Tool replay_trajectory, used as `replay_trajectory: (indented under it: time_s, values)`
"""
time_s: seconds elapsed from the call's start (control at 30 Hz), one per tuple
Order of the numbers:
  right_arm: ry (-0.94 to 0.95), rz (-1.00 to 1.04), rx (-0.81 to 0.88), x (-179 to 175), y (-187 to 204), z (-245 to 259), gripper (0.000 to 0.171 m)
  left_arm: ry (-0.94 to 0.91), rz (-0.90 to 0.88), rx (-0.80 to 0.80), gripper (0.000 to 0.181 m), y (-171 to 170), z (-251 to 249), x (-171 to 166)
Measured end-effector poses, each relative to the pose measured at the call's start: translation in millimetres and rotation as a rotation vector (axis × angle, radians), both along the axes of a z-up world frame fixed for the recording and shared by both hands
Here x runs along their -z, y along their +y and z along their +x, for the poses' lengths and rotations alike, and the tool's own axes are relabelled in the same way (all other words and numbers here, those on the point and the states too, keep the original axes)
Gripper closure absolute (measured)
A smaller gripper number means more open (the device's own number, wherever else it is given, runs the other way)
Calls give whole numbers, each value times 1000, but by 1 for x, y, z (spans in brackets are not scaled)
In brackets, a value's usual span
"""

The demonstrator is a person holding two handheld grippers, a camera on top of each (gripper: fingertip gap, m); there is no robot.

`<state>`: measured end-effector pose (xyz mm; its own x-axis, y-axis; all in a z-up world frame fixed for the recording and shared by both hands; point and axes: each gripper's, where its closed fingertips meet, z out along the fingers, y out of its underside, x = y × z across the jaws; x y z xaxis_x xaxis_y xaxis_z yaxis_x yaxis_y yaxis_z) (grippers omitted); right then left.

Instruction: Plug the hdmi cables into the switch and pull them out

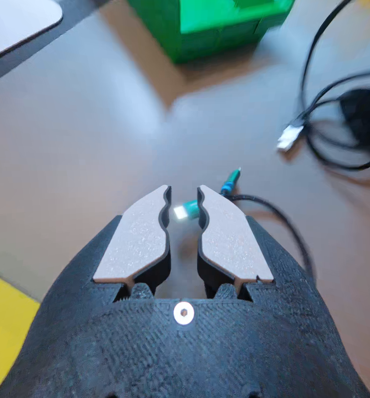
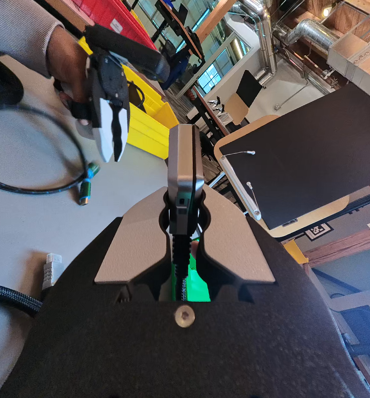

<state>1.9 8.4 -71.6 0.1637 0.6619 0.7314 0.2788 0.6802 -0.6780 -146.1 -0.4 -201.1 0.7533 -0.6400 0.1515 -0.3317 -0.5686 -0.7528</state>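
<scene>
- Because the table carries all the loose parts, I place everything from it: it is a broad, smooth grey surface, and a plug may well slide on it if nudged.
- Lifted clear of the table, the switch is a small grey metal box, probably rigid and light; the right gripper is clamped on its lower end, with its own braided lead running back between the fingers.
- On the table lies the green HDMI cable, springy and looped, so I judge it will tug back; the stiff green plug is the place to grip.
- Just above the table, the left gripper hangs partly open and empty, with that plug lying below the gap.
</scene>
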Motion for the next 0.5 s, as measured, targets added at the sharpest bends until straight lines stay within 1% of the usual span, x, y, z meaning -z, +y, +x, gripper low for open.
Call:
replay_trajectory:
  time_s: [0.03, 0.1, 0.2, 0.3, 0.4, 0.47, 0.5]
  values:
    - [-3, -1, 1, 1, 1, 0, 149, 84, 28, 16, 153, -1, -4, 7]
    - [-5, -8, 0, 2, 2, 0, 149, 205, 113, 4, 152, 0, -9, 8]
    - [-5, -16, -4, 3, 2, -1, 149, 292, 213, 98, 154, -11, 3, 3]
    - [-10, -9, -7, 4, -1, -2, 149, 332, 215, 224, 154, -25, 20, 13]
    - [-13, 1, -10, 4, -3, -3, 149, 414, 192, 325, 148, -31, 26, 31]
    - [-16, 2, -13, 4, -4, -4, 149, 488, 216, 357, 150, -27, 25, 40]
    - [-18, 2, -14, 5, -4, -4, 149, 501, 242, 360, 157, -25, 27, 40]
